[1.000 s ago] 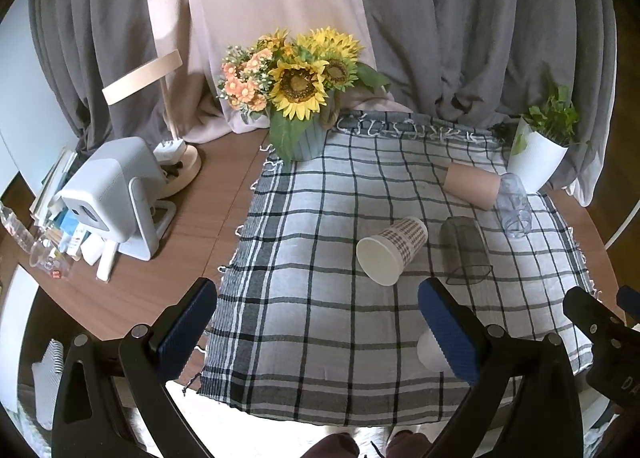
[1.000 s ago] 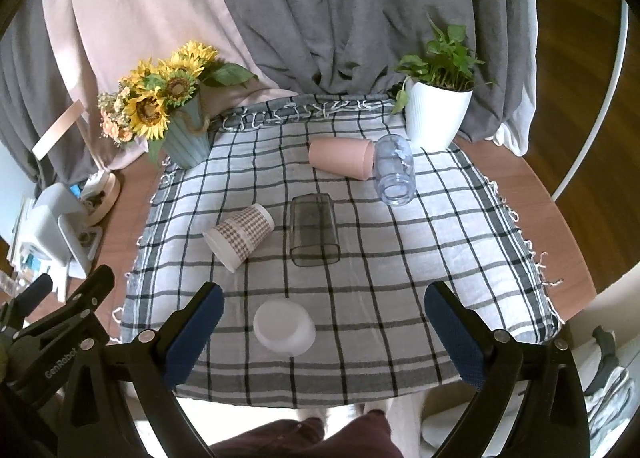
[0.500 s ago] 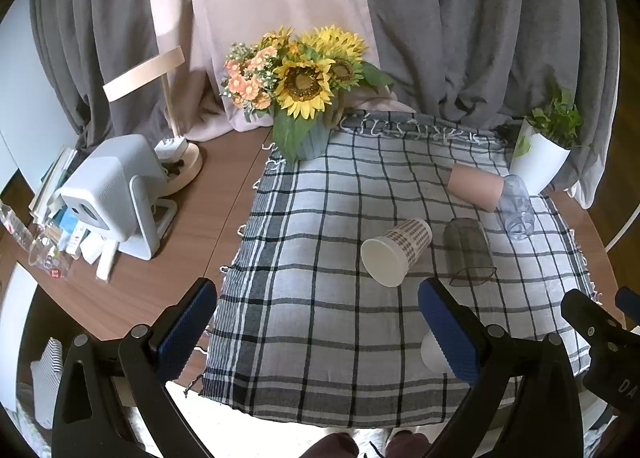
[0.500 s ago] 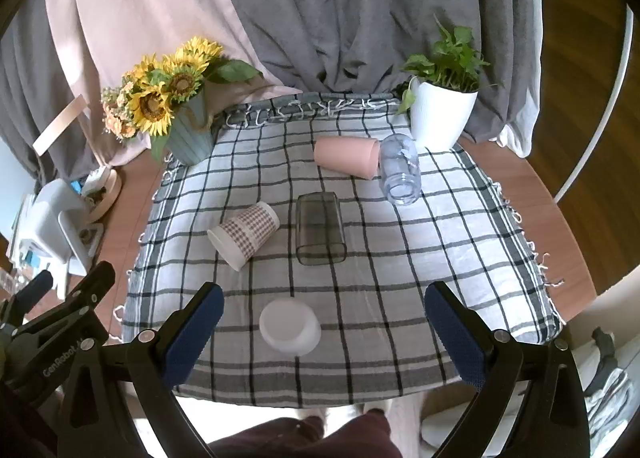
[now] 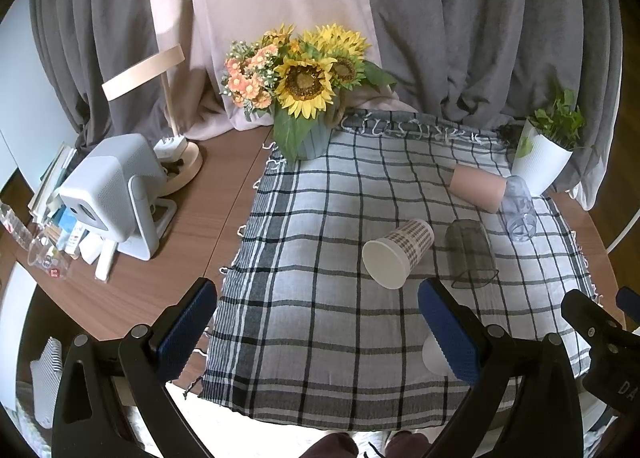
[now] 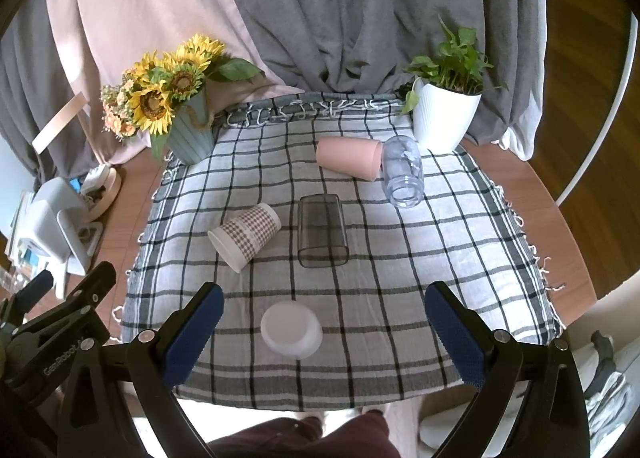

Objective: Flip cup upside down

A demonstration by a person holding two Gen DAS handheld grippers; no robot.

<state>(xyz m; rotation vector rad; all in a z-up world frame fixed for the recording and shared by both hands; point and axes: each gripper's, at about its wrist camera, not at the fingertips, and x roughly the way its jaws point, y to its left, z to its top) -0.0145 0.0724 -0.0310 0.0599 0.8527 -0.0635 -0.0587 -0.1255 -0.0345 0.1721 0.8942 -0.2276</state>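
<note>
Several cups lie on the plaid cloth. A checked paper cup lies on its side, mouth toward me. A smoky grey cup, a pink cup and a clear cup also lie on their sides. A white cup stands upside down near the front edge; the left wrist view shows only its edge. My left gripper and right gripper are open and empty, held above the front edge.
A sunflower vase stands at the cloth's back left and a white plant pot at the back right. A white device, a lamp base and small clutter sit on the wooden table to the left. Curtains hang behind.
Both grippers have edged slightly forward and up toward the table. The cups have not moved.
</note>
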